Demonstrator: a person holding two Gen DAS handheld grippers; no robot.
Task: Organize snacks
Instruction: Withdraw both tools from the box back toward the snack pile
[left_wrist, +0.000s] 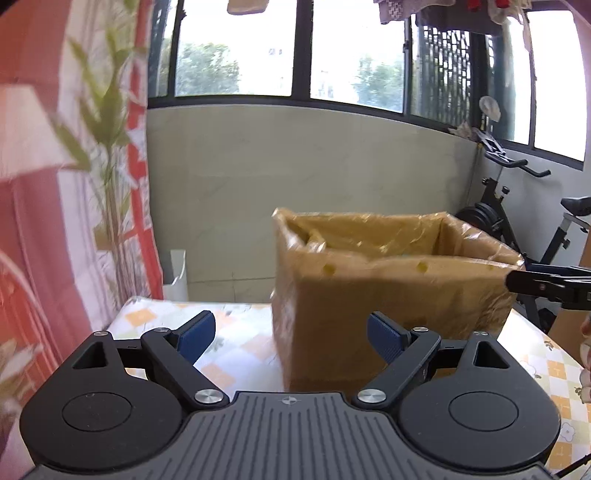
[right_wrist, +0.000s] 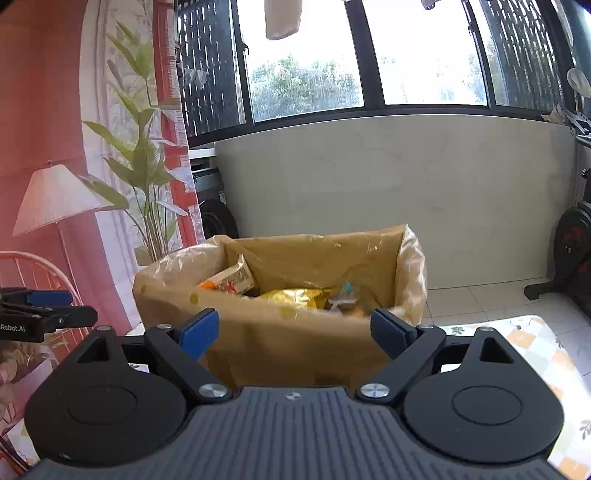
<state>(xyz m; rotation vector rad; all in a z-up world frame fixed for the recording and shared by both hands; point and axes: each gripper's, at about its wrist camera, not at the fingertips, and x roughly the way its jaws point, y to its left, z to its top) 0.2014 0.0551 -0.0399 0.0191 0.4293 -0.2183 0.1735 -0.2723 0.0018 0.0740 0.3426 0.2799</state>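
Your left gripper (left_wrist: 291, 336): fingers apart, empty | your right gripper (right_wrist: 293, 334): fingers apart, empty | cardboard box (right_wrist: 295, 339) just beyond, snack packets (right_wrist: 295, 295) inside

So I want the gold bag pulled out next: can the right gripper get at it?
Probably yes: the right gripper is open and empty, the cardboard box has no lid, and the gold snack bag lies uncovered behind its near wall.

A matt brown cardboard box (right_wrist: 295, 343) wears a glossy, crinkled clear plastic liner (right_wrist: 412, 266) over its rim.
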